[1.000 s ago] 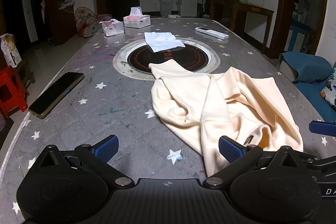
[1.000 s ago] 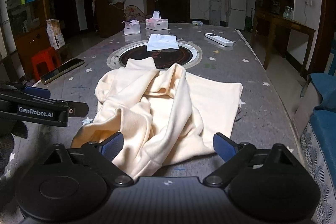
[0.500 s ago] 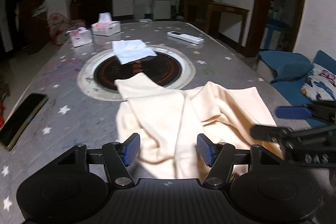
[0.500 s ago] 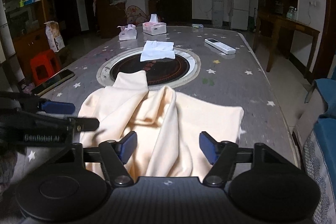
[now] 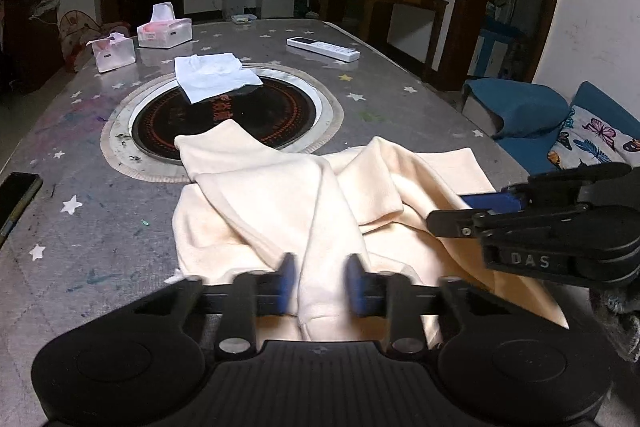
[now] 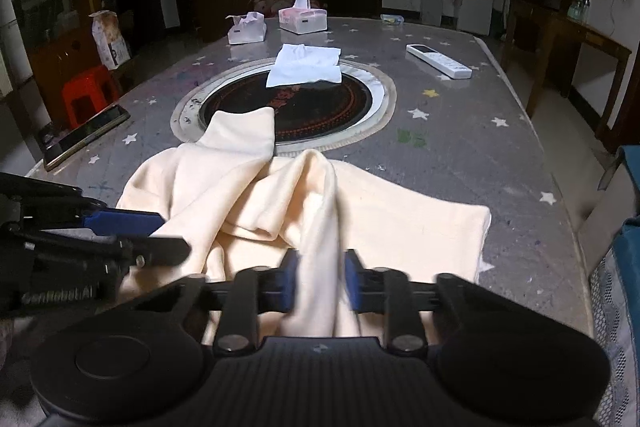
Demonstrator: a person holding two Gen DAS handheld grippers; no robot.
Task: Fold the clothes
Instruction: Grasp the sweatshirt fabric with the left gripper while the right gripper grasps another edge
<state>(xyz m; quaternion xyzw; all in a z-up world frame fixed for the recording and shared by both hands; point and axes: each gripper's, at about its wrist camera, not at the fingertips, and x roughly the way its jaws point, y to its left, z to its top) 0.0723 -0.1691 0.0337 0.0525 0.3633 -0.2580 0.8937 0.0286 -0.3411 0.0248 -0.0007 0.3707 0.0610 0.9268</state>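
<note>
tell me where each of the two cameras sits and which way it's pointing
Left wrist: rides on the left gripper, looking forward along its fingers across the table; the fingers pinch a fold of the cream garment, and the right gripper enters from the right.
Right wrist: rides on the right gripper, facing the same way down the table; its fingers pinch another fold, and the left gripper enters from the left.
Shared: the garment, the round cooktop, the folded white cloth, the remote.
</note>
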